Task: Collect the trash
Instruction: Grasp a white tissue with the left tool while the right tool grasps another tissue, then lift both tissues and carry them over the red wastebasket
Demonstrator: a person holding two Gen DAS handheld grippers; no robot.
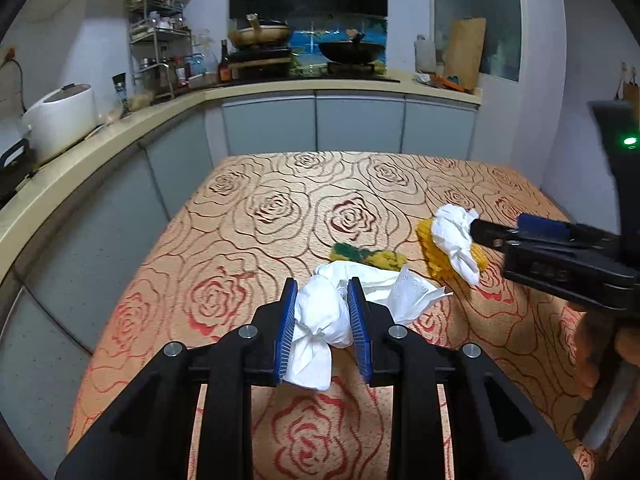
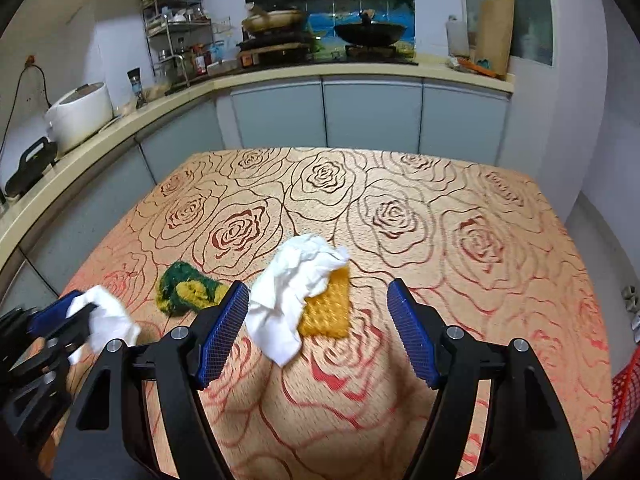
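My left gripper [image 1: 322, 292] is shut on a crumpled white tissue wad [image 1: 320, 320], held just above the rose-patterned table [image 1: 256, 216]; it also shows at the left of the right wrist view [image 2: 100, 316]. A second crumpled white tissue [image 2: 292, 296] lies on a yellow sponge [image 2: 326, 312]. My right gripper [image 2: 318, 292] is open, its jaws wide on either side of that tissue and sponge, not touching. In the left wrist view the right gripper [image 1: 480, 228] reaches that tissue [image 1: 454, 236] from the right. A green and yellow scrubber [image 2: 184, 290] lies between them.
A red mesh basket [image 2: 624, 404] shows at the table's right edge. A kitchen counter [image 1: 80, 152] with a rice cooker [image 1: 60, 116], a spice rack and a stove with a wok [image 1: 352, 52] runs along the left and far sides.
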